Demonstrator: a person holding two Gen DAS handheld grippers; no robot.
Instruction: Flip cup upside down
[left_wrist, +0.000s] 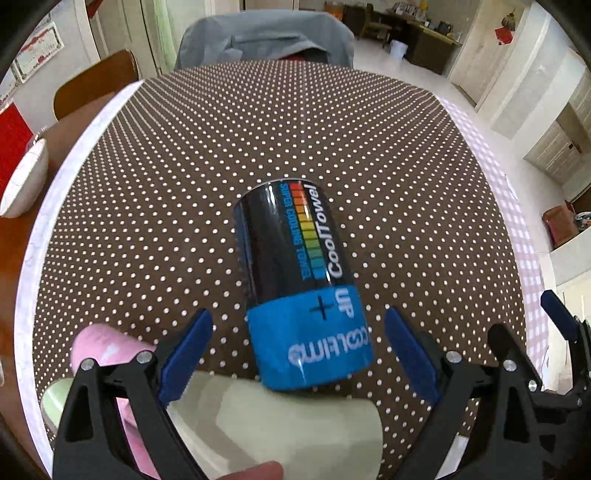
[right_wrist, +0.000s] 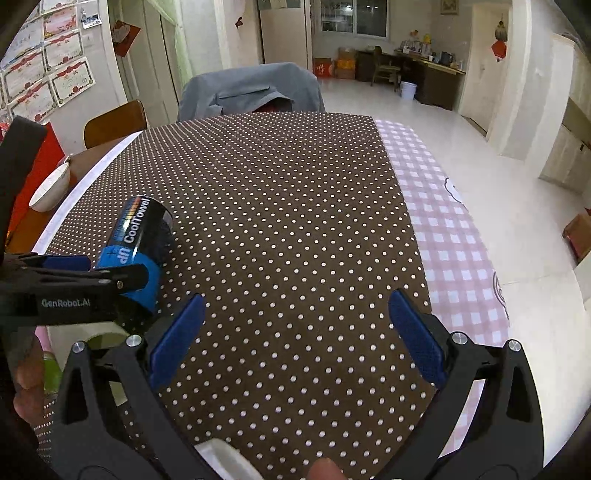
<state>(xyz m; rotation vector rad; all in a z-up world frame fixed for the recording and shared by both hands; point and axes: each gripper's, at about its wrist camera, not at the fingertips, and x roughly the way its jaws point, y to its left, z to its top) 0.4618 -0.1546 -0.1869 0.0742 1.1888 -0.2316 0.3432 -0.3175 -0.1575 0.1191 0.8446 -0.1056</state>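
Note:
A black cup (left_wrist: 295, 266) with a blue band and "CoolTowel" lettering lies on its side on the brown dotted tablecloth (left_wrist: 406, 184). Its blue end points toward me. My left gripper (left_wrist: 297, 350) is open, its blue fingers either side of the cup's blue end, not touching. The cup also shows in the right wrist view (right_wrist: 142, 240), partly behind the left gripper's arm. My right gripper (right_wrist: 295, 332) is open and empty over bare cloth to the right of the cup.
A pale green cup (left_wrist: 280, 428) and a pink cup (left_wrist: 107, 350) lie near the front edge. A white bowl (left_wrist: 26, 181) sits at the left. A chair with a grey jacket (left_wrist: 266, 37) stands beyond the table. Pink checked cloth (right_wrist: 450, 236) covers the right side.

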